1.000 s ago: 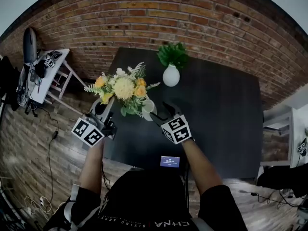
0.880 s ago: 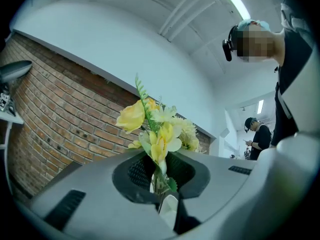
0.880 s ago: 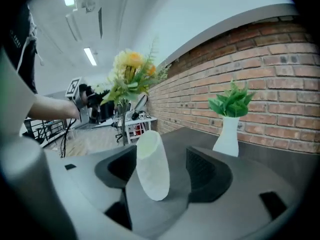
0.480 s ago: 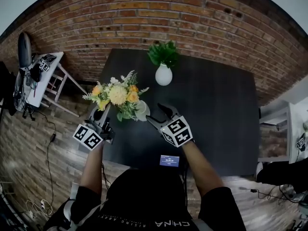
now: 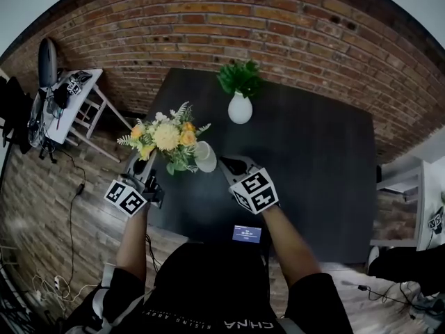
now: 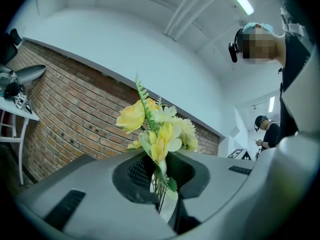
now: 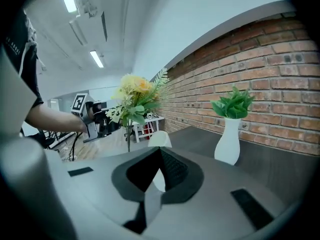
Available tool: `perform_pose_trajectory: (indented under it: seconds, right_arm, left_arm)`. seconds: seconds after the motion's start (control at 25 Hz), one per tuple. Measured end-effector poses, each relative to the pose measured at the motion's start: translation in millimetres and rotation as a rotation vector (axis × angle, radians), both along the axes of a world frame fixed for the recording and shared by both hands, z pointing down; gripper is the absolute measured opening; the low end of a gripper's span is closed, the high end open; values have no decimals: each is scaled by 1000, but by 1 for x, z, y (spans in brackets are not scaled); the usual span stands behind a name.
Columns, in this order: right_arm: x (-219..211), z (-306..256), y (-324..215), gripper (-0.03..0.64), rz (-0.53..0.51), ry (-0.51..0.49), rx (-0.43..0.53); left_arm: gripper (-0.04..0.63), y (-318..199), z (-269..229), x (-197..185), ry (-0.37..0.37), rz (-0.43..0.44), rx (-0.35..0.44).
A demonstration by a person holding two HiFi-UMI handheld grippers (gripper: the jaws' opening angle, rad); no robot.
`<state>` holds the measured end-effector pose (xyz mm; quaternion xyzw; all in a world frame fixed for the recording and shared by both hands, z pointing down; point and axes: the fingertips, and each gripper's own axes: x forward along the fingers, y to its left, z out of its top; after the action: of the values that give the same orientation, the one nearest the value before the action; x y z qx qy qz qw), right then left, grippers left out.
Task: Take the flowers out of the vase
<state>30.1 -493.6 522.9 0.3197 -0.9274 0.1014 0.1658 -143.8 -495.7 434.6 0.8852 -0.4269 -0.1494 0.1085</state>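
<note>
A bouquet of yellow and white flowers [image 5: 167, 136] [image 6: 155, 129] [image 7: 135, 99] hangs over the table's left edge, outside the vase. My left gripper [image 5: 147, 161] [image 6: 161, 184] is shut on its green stems, flower heads pointing up and away. A small white vase [image 5: 206, 158] [image 7: 160, 140] stands on the dark table [image 5: 313, 158], just right of the bouquet. My right gripper [image 5: 233, 164] [image 7: 157, 156] sits just right of the vase. Its jaws are shut with nothing between them, and the vase shows just beyond the tips.
A second white vase with a green plant [image 5: 240, 106] [image 7: 229, 141] stands at the table's far side by the brick wall. A small screen device [image 5: 246, 233] lies at the near edge. A white side table [image 5: 76, 106] with gear stands on the left. Another person [image 6: 267, 134] stands far off.
My left gripper has sunk a little with the bouquet in it. The right gripper's jaws, spread by the vase before, have come together.
</note>
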Motion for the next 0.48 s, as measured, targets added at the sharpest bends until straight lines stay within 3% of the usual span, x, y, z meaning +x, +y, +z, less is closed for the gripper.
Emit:
perform_pose_trajectory:
  seconds: [0.24,0.48]
  right_arm:
    - [13,-11,22,6,-51,-54,-9]
    - [0,-23,57,6,-130,-130,-4]
  left_arm:
    - [48,35,-11,2,21,-81,0]
    - [46,74,-22,20,79,-59,-1]
